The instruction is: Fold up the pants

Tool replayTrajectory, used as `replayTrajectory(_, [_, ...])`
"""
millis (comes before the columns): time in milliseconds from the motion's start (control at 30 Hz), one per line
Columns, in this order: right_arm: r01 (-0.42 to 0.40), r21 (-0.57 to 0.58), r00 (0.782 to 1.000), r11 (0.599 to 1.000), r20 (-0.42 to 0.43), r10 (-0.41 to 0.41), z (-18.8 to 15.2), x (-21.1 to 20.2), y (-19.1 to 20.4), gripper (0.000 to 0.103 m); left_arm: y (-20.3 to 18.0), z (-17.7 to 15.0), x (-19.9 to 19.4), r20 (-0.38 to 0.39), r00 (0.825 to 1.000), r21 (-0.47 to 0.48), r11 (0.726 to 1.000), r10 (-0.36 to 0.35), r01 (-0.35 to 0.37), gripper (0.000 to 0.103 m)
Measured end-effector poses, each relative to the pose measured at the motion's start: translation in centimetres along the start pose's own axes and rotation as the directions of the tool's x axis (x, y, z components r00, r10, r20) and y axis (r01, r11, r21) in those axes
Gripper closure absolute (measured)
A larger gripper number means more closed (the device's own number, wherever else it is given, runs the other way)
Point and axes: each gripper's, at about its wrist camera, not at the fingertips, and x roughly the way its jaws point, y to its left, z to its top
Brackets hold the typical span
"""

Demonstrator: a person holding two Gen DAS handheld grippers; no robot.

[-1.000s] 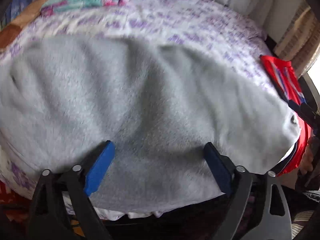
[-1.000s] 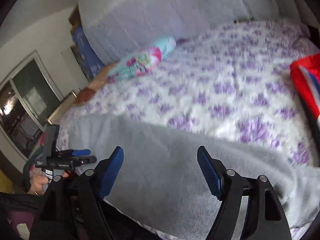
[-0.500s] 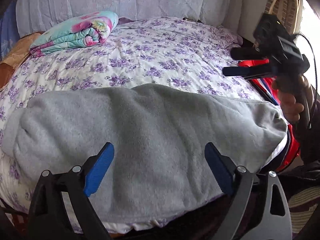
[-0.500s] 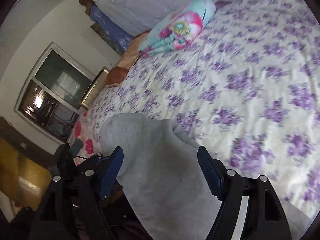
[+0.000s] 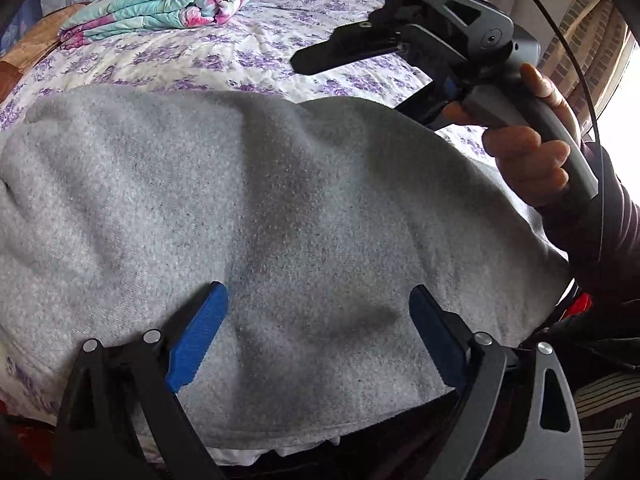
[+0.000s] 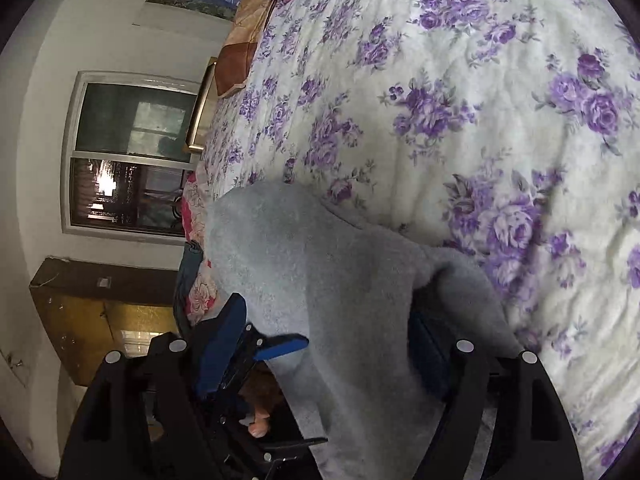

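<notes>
The grey fleece pants (image 5: 260, 208) lie across the near edge of a bed with a purple-flowered cover (image 5: 240, 56). My left gripper (image 5: 320, 328) is open, its blue pads just above the grey cloth near its front hem. My right gripper (image 6: 332, 344) is open and rolled sideways, with a raised fold of the grey pants (image 6: 320, 264) lying between its blue fingers; the right pad is partly hidden behind the cloth. The right gripper (image 5: 420, 40) also shows in the left wrist view, held by a hand over the pants' far right part.
A folded turquoise and pink floral blanket (image 5: 160, 0) lies at the far side of the bed by the headboard. A window (image 6: 132, 152) and a brown cabinet (image 6: 104, 320) stand past the bed's left side. A red item (image 5: 580, 304) peeks out at the bed's right edge.
My right gripper has rolled sideways and dropped onto the pants, so that a fold now sits between its fingers. My left gripper has come closer to the cloth. Both stay open.
</notes>
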Motion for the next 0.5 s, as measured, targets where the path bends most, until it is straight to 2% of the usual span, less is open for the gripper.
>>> replayTrajectory(67, [0.034,-0.010,0.994,0.999,0.103,-0.033,0.8,-0.4,-0.3,0.031,0.0,0.1,0.1,0.000,1.000,0.001,1.000,0.000,0.000,0.014])
replayTrajectory(100, [0.028,-0.011,0.988,1.000,0.152,-0.026,0.8,-1.0,-0.5,0.042,0.1,0.2,0.0,0.000,1.000,-0.002,1.000,-0.005,0.005,0.014])
replayTrajectory(167, [-0.039,0.003,0.980,0.999,0.196,0.037,0.6,-1.6,-1.2,0.051,0.2,0.2,0.0,0.001,1.000,-0.004,1.000,-0.013,0.013,0.014])
replayTrajectory(200, [-0.063,0.008,0.974,0.998,0.217,0.060,0.4,-2.0,-1.5,0.061,0.2,0.2,-0.1,0.001,1.000,-0.003,1.000,-0.015,0.015,0.014])
replayTrajectory(233, [-0.074,0.006,0.968,0.997,0.241,0.071,0.1,-2.6,-1.7,0.068,0.2,0.1,-0.1,0.001,1.000,0.000,1.000,-0.015,0.015,0.014])
replayTrajectory(300, [-0.064,0.013,0.961,0.998,0.272,0.058,-0.3,-3.3,-2.1,0.075,0.2,0.1,0.0,0.002,1.000,0.005,1.000,-0.013,0.013,0.014])
replayTrajectory(367, [0.001,0.033,0.951,0.999,0.310,-0.011,-0.5,-4.4,-2.6,0.076,0.2,0.1,0.1,0.001,1.000,0.010,1.000,-0.008,0.008,0.014])
replayTrajectory(400, [0.068,0.037,0.931,0.997,0.358,-0.076,-0.7,-5.5,-2.6,0.075,0.2,0.1,0.1,-0.002,1.000,0.010,1.000,-0.005,0.005,0.014])
replayTrajectory(433, [0.137,0.057,0.900,0.989,0.411,-0.148,-0.6,-7.0,-2.4,0.075,0.2,0.1,0.0,-0.003,1.000,0.008,1.000,-0.005,0.005,0.014])
replayTrajectory(467, [0.136,0.077,0.882,0.988,0.445,-0.156,-1.1,-8.4,-2.3,0.075,0.2,0.1,-0.2,-0.003,1.000,0.005,1.000,-0.005,0.005,0.014])
replayTrajectory(500, [0.105,0.070,0.881,0.992,0.456,-0.125,-1.8,-9.4,-1.8,0.075,0.1,0.0,-0.6,0.003,1.000,0.007,1.000,0.000,0.000,0.014])
